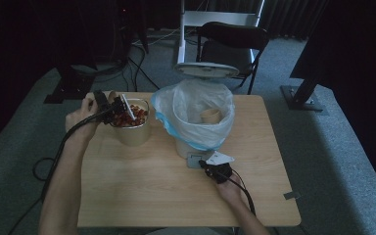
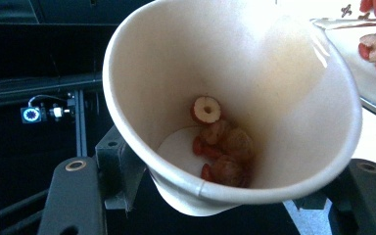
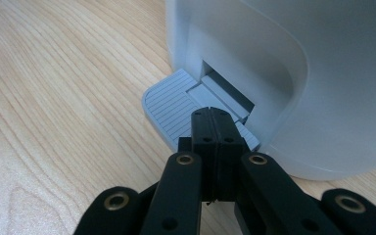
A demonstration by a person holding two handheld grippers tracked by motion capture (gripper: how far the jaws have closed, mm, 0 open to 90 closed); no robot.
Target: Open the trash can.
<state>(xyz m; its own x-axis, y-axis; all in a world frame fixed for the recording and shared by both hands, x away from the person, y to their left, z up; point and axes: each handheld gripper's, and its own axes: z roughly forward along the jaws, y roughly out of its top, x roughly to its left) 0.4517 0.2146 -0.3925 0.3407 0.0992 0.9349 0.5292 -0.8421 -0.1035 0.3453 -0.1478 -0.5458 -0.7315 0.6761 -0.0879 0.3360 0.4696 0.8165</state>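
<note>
Room: dim, grey carpet, a black chair (image 1: 232, 44) behind a light wooden table (image 1: 142, 196).
Bin: white pedal bin (image 1: 196, 142) at the middle of the table, lid (image 1: 206, 70) raised, lined with a clear bag (image 1: 176, 105); a paper cup lies inside it (image 1: 210, 116).
Pedal: grey ribbed pedal (image 3: 169, 105) juts from the slot at the bin's foot, close above the tabletop.
Right gripper: (image 3: 215, 115) jaws pressed together with nothing between them, tips resting on the pedal right at the slot; in the high view it sits at the bin's near side (image 1: 215, 166).
Left gripper: (image 1: 108, 108) at the far left of the table, clamped on the wall of a cup (image 2: 225, 98), which is tilted and dented at the near rim.
Cup contents: a few dried red fruit slices (image 2: 220, 152) low in the cup.
Bowl: clear bowl (image 1: 132, 129) of the same red fruit, just beside the held cup, left of the bin.
</note>
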